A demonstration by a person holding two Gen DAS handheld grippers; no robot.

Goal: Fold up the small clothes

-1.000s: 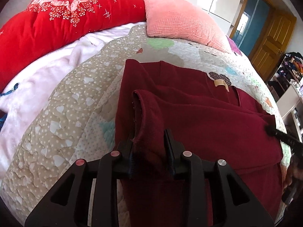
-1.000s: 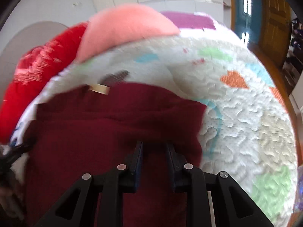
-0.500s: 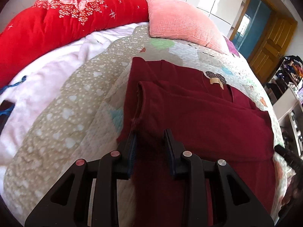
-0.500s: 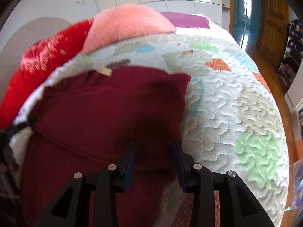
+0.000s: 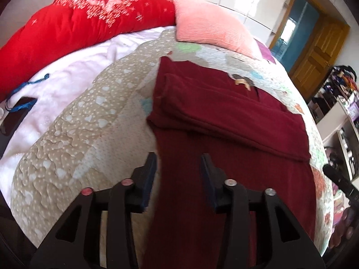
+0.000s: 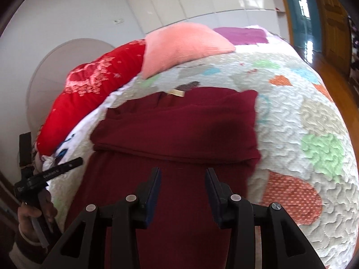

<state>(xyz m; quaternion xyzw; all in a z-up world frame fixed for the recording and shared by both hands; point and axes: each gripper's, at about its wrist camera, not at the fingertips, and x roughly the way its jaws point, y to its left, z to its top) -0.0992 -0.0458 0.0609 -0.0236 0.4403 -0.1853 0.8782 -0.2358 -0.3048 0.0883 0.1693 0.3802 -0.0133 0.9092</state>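
A dark red garment [image 5: 224, 121] lies flat on the patchwork quilt [image 5: 78, 134], its upper part folded over into a band with a tan label [image 5: 242, 81] at the far edge. My left gripper [image 5: 179, 163] hovers over the garment's near left edge. Its jaws are opening, and the cloth shows through the gap unpinched. In the right wrist view the garment [image 6: 179, 130] fills the middle. My right gripper [image 6: 182, 174] hangs above its lower half with jaws opening and nothing between them. A hand [image 6: 33, 215] holds the left gripper [image 6: 56, 170] at that view's left edge.
A red flowered duvet [image 5: 78, 29] and a pink pillow [image 5: 208, 27] lie at the head of the bed. A white fleece blanket [image 5: 67, 74] with a dark phone [image 5: 15, 116] sits on the left. A wooden door [image 5: 314, 56] and cluttered shelves [image 5: 343, 103] stand on the right.
Both grippers let go of the folded-over cloth and drew back toward the near edge, jaws widening. The folded band now lies flat across the garment.
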